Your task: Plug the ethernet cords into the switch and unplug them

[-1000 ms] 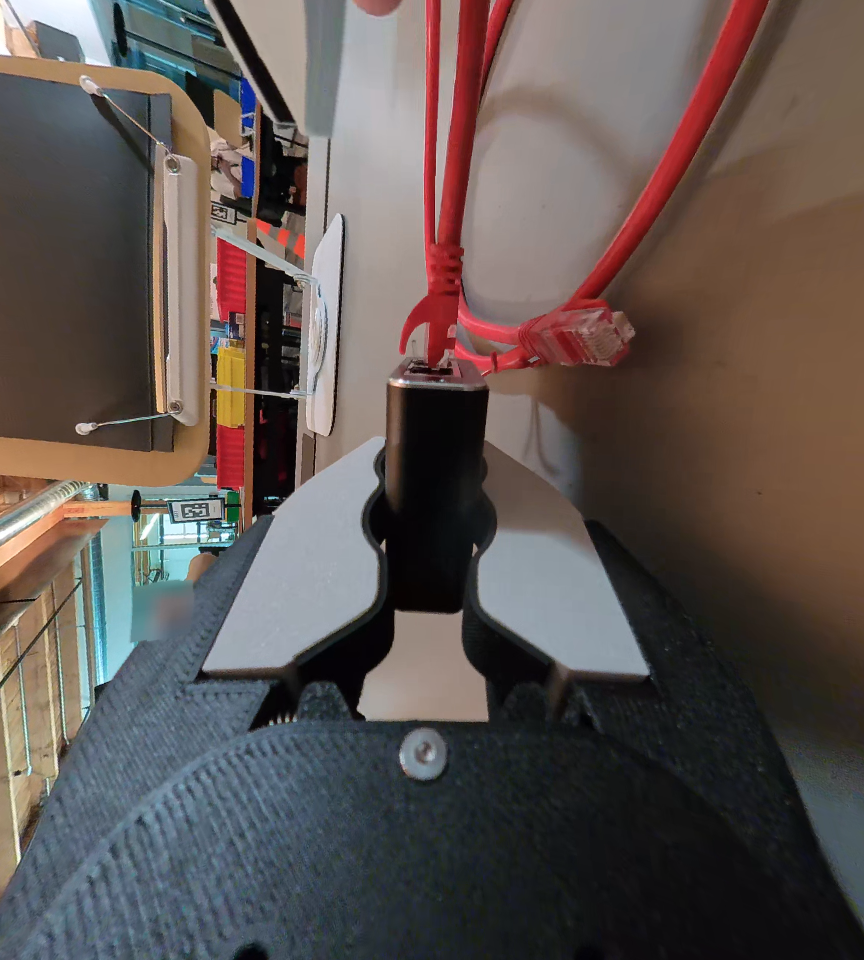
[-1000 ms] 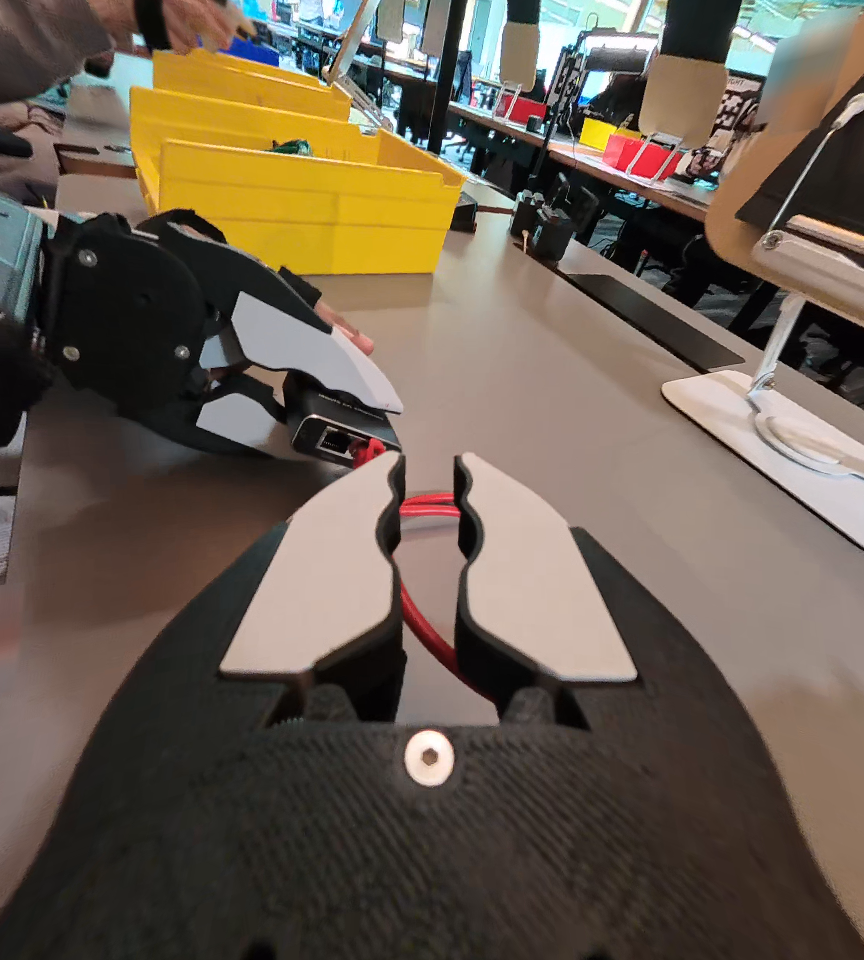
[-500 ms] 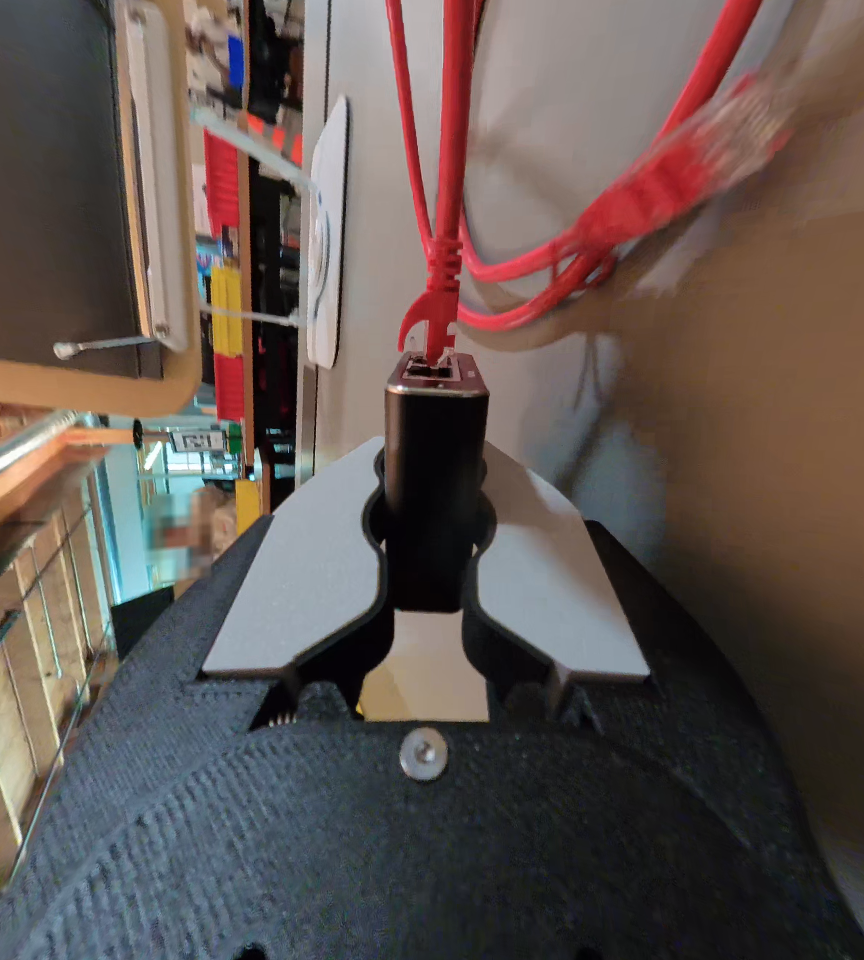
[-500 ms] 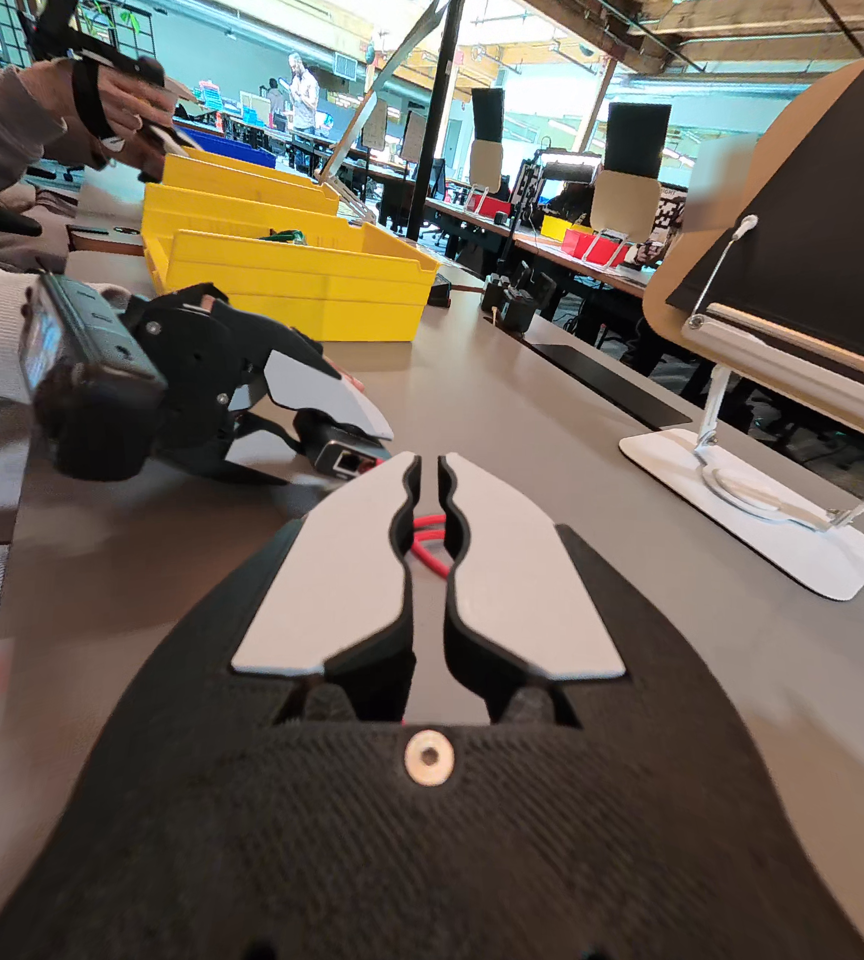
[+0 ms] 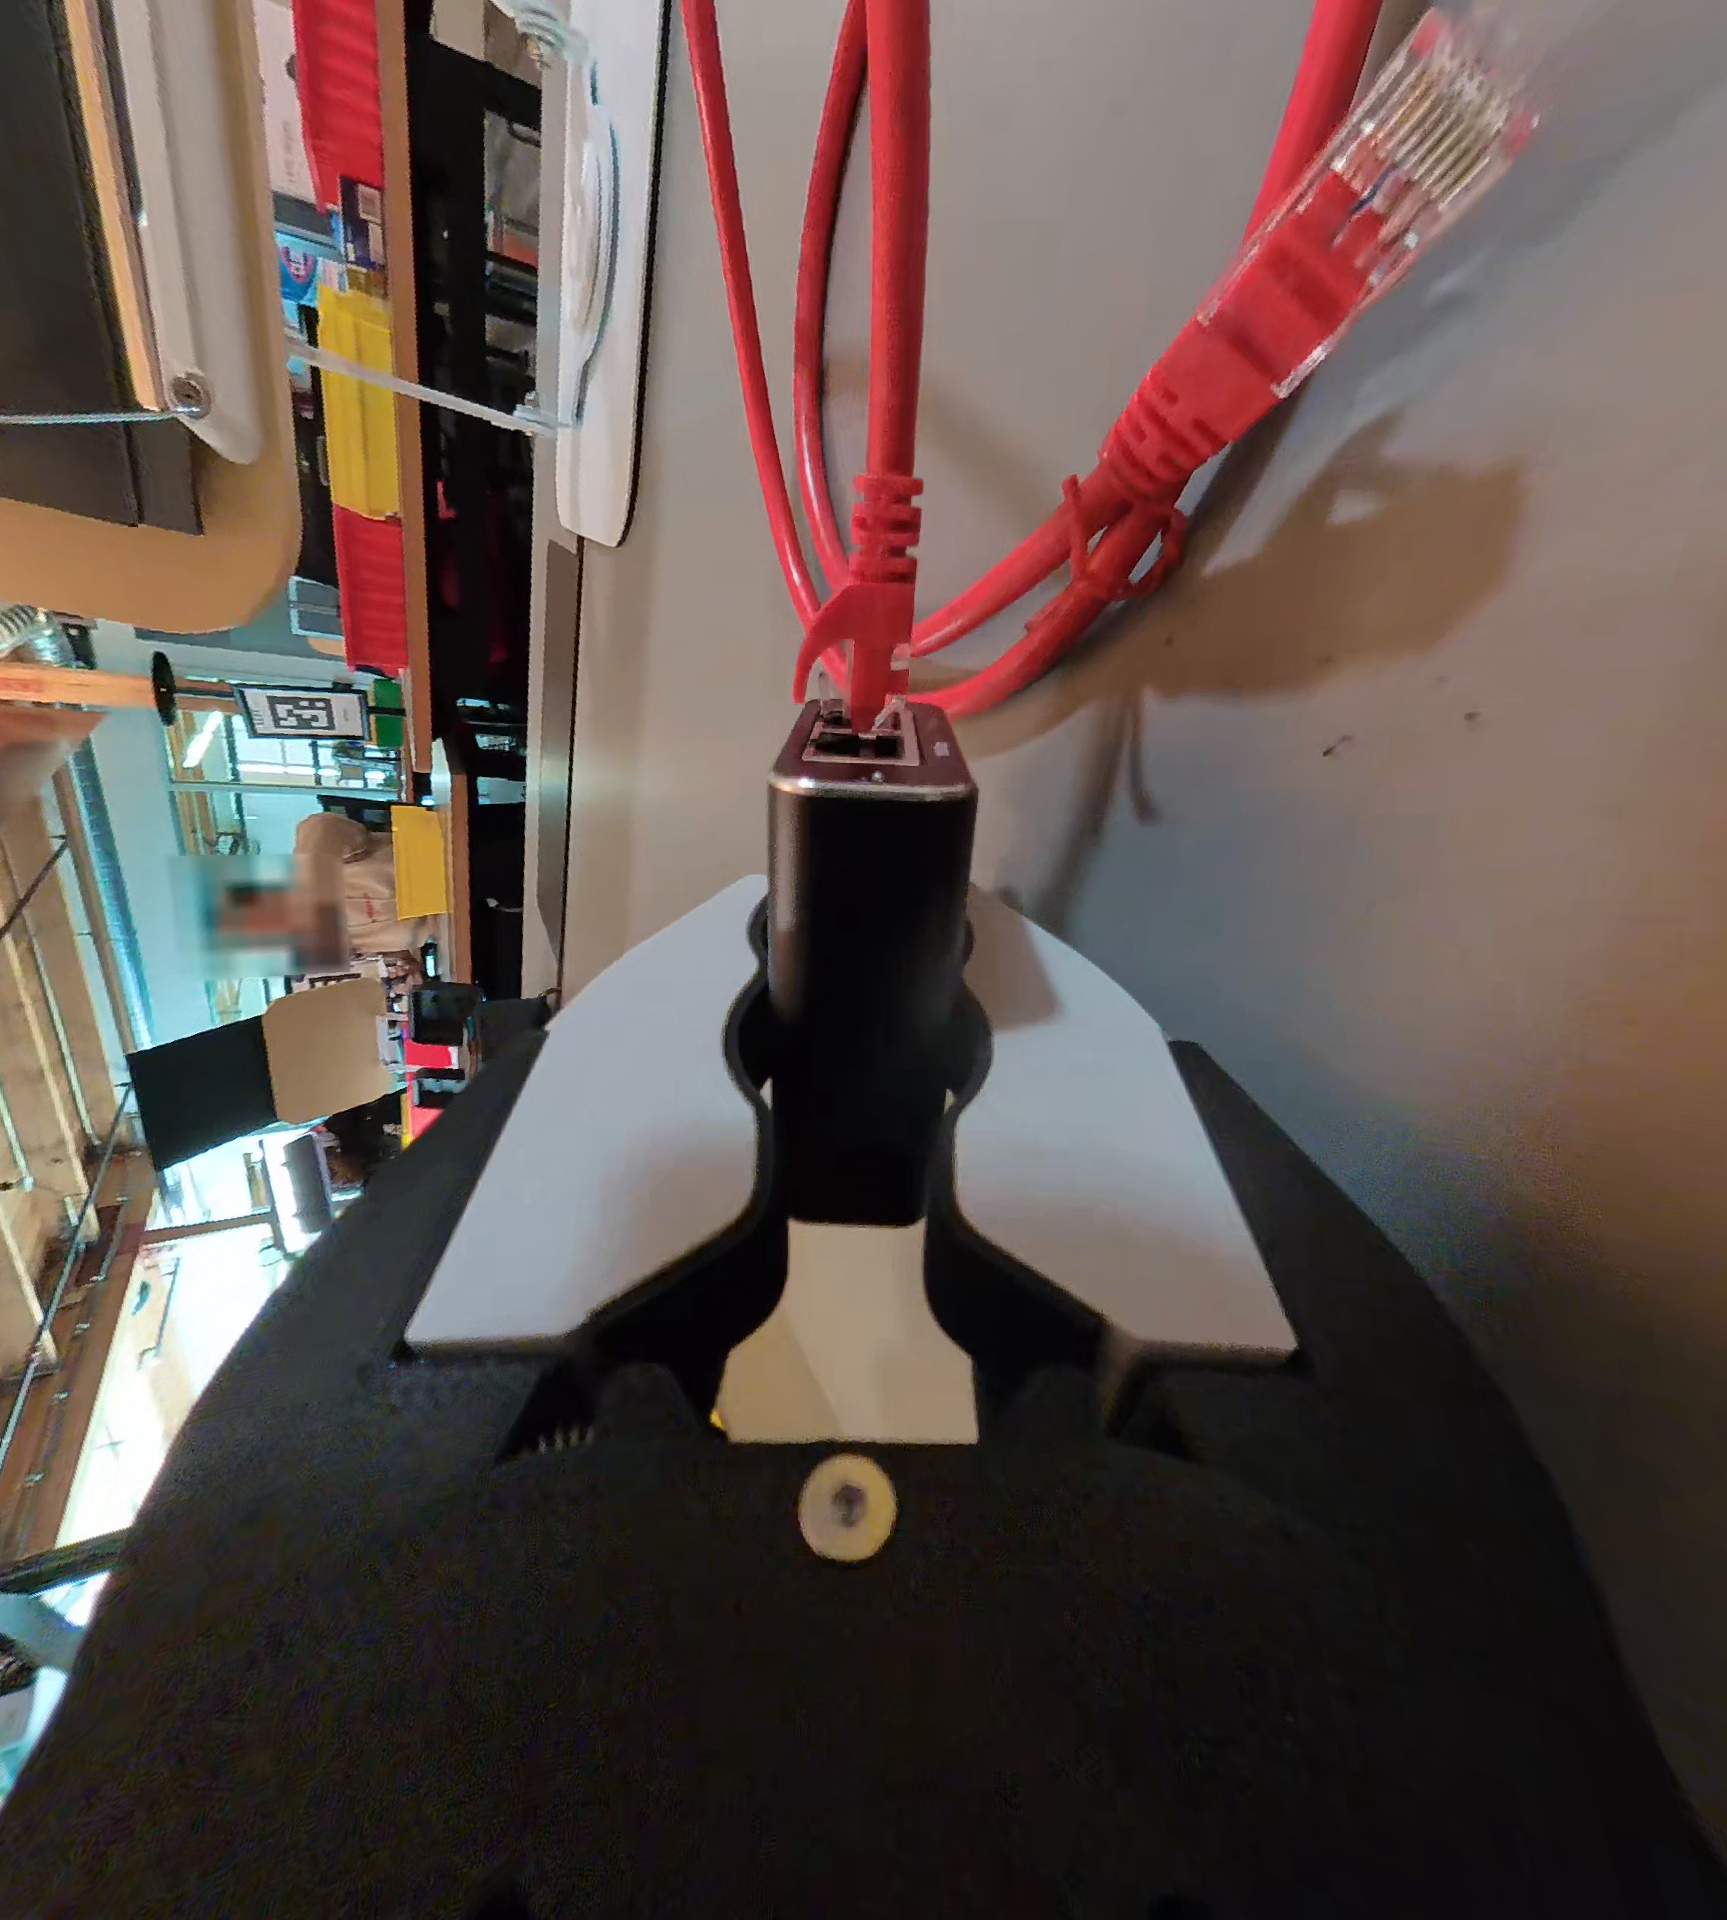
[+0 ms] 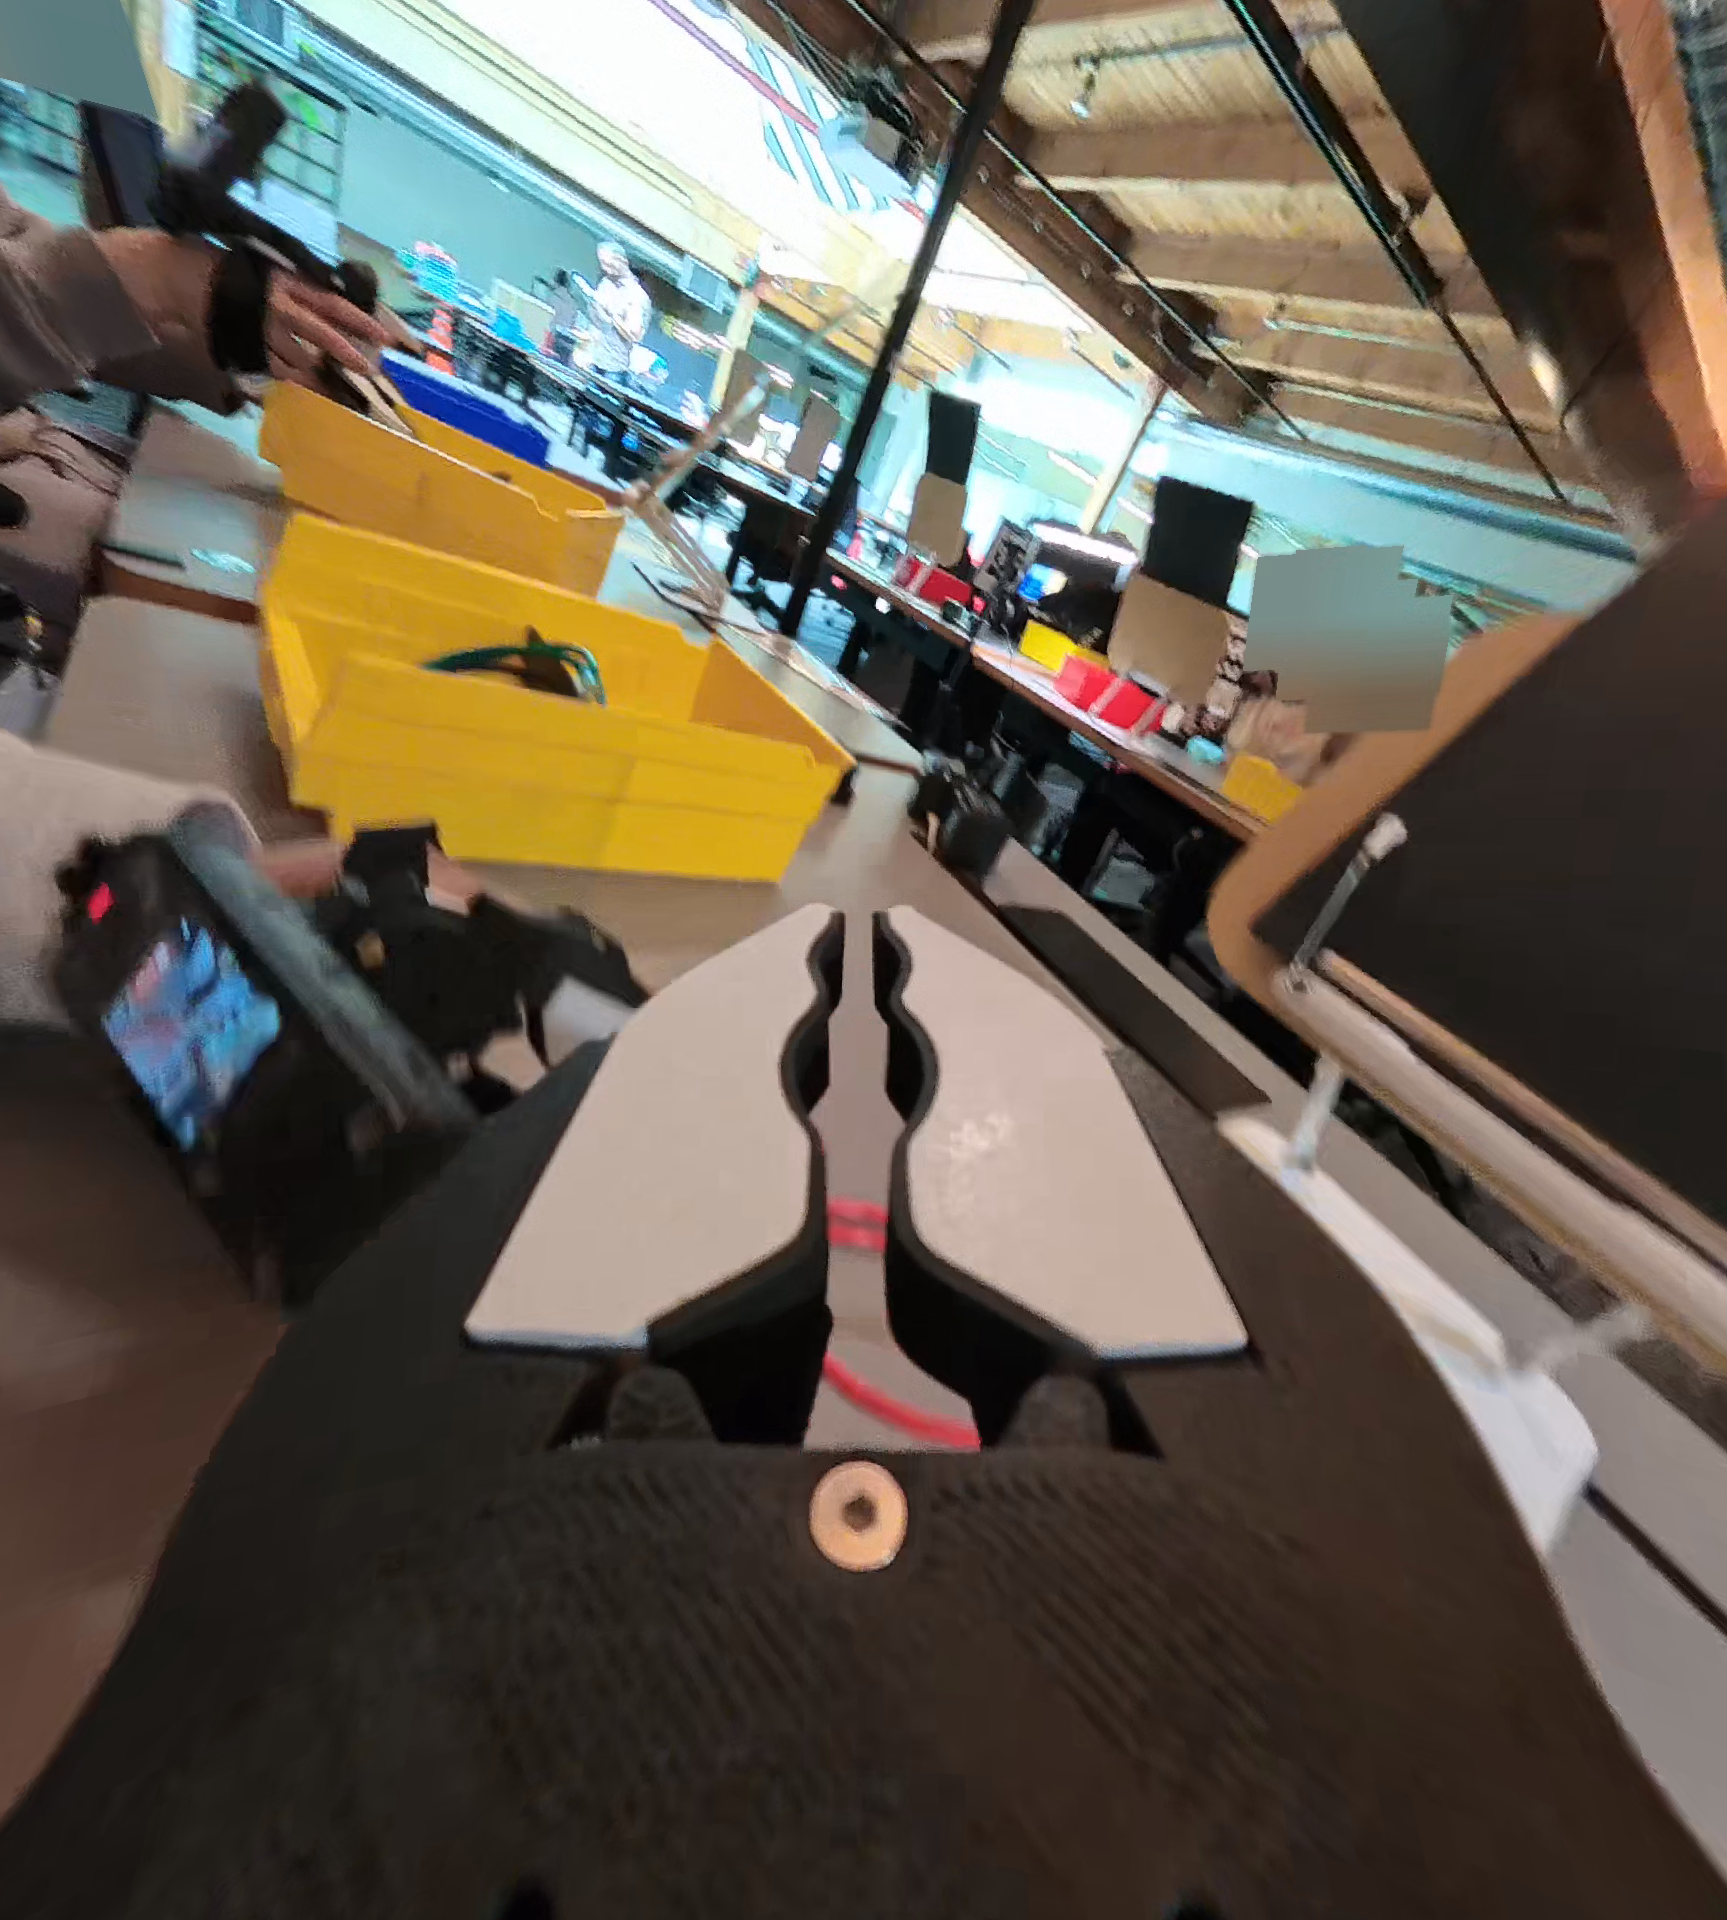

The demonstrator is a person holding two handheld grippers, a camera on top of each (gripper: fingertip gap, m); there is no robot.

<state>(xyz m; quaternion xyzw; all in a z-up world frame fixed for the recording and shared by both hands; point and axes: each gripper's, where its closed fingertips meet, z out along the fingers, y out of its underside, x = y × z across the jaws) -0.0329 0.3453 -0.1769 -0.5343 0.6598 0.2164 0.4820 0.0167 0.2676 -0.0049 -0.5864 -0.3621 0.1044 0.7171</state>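
In the left wrist view my left gripper [image 5: 869, 914] is shut on a small black switch [image 5: 864, 997], held with its port end pointing away. One red ethernet plug [image 5: 874, 623] sits in a port. A second, loose red plug [image 5: 1358, 208] with a clear tip lies at the upper right on the grey table [image 5: 1461, 1039], beside loops of red cord [image 5: 1025, 644]. In the right wrist view my right gripper [image 6: 859, 920] is shut to a thin gap, with the red cord [image 6: 854, 1224] pinched low between its fingers. The left gripper [image 6: 485, 977] shows to its left.
Yellow bins [image 6: 547, 769] stand on the table behind the left gripper. A black board on a white stand [image 6: 1586, 831] with a white base [image 6: 1461, 1382] stands at the right, and also shows in the left wrist view [image 5: 599, 260]. Another person's hand [image 6: 298, 322] is at the far left.
My right gripper has closed on the red cord and lifted, tilting upward. The loose plug has swung toward the upper right in the left wrist view. The left gripper still holds the switch.
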